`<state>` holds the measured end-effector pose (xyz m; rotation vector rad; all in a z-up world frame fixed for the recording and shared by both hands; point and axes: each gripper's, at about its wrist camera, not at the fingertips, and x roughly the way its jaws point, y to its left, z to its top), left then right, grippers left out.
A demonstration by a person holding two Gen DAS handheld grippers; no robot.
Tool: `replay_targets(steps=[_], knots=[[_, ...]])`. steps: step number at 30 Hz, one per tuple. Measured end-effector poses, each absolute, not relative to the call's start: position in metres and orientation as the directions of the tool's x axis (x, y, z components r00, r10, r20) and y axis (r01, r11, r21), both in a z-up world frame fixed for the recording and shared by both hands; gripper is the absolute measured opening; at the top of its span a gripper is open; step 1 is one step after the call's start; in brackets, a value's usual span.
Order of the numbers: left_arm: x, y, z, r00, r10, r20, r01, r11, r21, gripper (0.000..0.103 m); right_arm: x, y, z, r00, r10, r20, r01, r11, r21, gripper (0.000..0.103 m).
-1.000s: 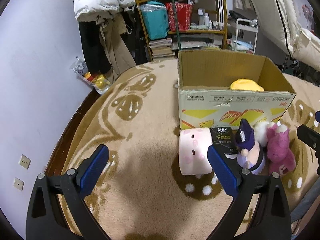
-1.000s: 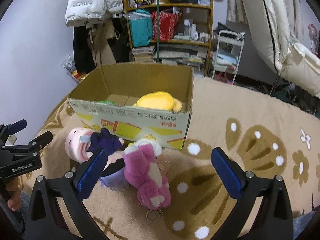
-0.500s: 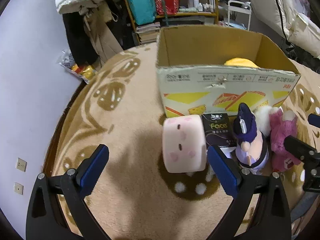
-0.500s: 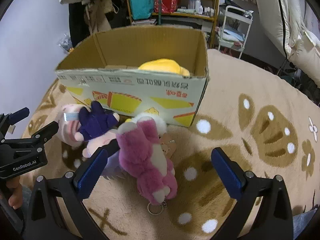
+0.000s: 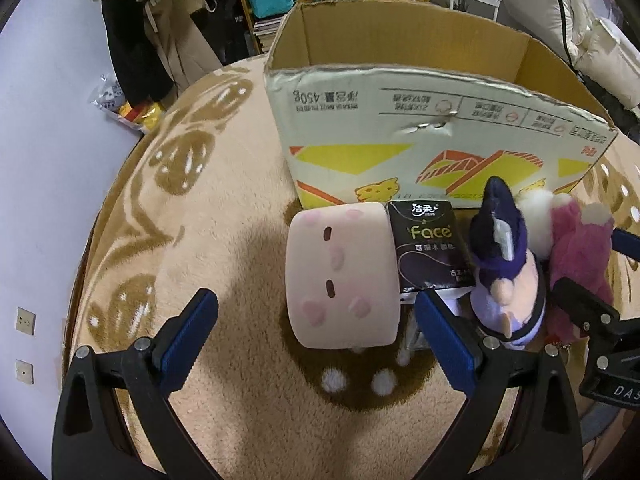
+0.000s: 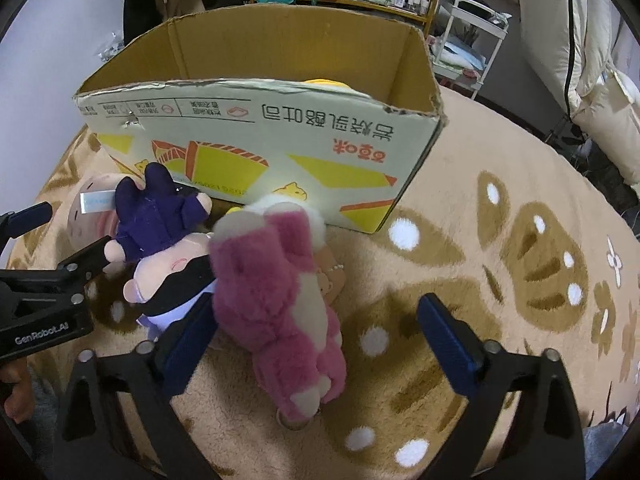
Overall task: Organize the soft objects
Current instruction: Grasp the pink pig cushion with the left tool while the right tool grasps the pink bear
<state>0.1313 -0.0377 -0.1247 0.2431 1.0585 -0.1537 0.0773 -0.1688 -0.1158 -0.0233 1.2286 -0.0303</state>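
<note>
Caught both sets of jaws spread wide, nothing pinched in either. Had the left gripper [image 5: 314,304] framing the pink marshmallow pillow [image 5: 340,272] low in the middle of its view, blue pads either side and seemingly not touching. Same deal with the right gripper [image 6: 316,308], straddling the pink bear [image 6: 276,304] at lower centre, left pad tucked just beside its flank; couldn't tell if it was touching. Read it as the reach-and-line-up step of a two-handed grab, not yet a grasp. Next up, probably: squeeze in deep enough that the fluff doesn't squirt out, lift clear of the near wall of the cardboard box [image 5: 400,128], then drop inside. Worth watching the black tissue pack [image 5: 430,248], lying right against the pillow's right side, and the purple-hatted doll [image 5: 504,272], jammed between that pack and the bear, so easy to drag either along. Spotted a sliver of yellow plush [image 6: 324,82] peeking over the box rim at upper centre of the right view, so called the job started but mostly undone, with the rest sitting on the beige rug [image 5: 224,220] just in front of the box. Pose-wise: held both tools low over the rug, roughly level, side by side, pointed at the box front, each poking into the edge of the other's view.
</note>
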Motion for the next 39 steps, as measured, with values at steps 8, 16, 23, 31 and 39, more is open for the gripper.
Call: replay_targets(steps=[8, 16, 23, 31, 39], knots=[[0.138, -0.033, -0.130, 0.480, -0.017, -0.877, 0.239, 0.965, 0.112, 0.098, 0.085, -0.176, -0.131, 0.278, -0.010, -0.961, 0.054, 0.999, 0.005, 0.100], [0.138, -0.037, -0.131, 0.484, -0.030, -0.875, 0.256, 0.961, 0.109, 0.094, 0.088, -0.178, -0.148, 0.200, 0.009, -0.980, 0.076, 0.997, 0.024, 0.051], [0.138, -0.034, -0.131, 0.458, -0.100, -0.883, 0.268, 0.963, 0.030, 0.072, 0.088, -0.171, -0.148, 0.217, 0.007, -0.976, 0.067, 0.998, 0.022, 0.045], [0.140, -0.031, -0.135, 0.419, -0.160, -0.894, 0.260, 0.964, -0.051, 0.048, 0.089, -0.162, -0.142, 0.234, 0.017, -0.972, 0.026, 0.999, 0.024, 0.043], [0.135, -0.030, -0.128, 0.441, -0.144, -0.886, 0.238, 0.970, -0.039, 0.045, 0.084, -0.164, -0.130, 0.272, 0.015, -0.962, 0.012, 1.000, 0.019, 0.043]])
